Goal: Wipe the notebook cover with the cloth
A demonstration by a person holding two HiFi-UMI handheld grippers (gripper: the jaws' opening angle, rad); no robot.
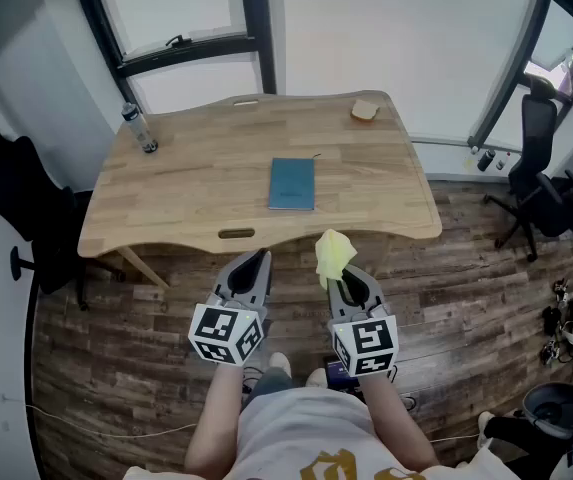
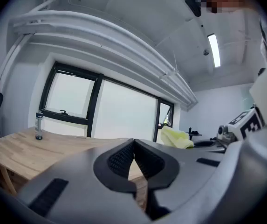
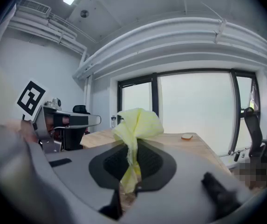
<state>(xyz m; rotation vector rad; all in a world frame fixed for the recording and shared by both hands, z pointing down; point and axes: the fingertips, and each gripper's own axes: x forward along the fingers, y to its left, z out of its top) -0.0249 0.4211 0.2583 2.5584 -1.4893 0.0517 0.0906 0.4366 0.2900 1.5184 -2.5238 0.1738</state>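
My right gripper (image 1: 340,274) pinches the yellow cloth (image 1: 333,255) (all bunched up). My left gripper (image 1: 257,259) has its jaws squeezed together. The blue notebook (image 1: 292,183) lies in the middle of the tabletop (image 1: 181,183).

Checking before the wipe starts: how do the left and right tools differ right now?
The right tool is shut on the yellow cloth; the left tool is shut on nothing. Cloth bunches above the right tool's tips; the left tool's tips are bare. Both hover short of the desk, apart from the notebook.
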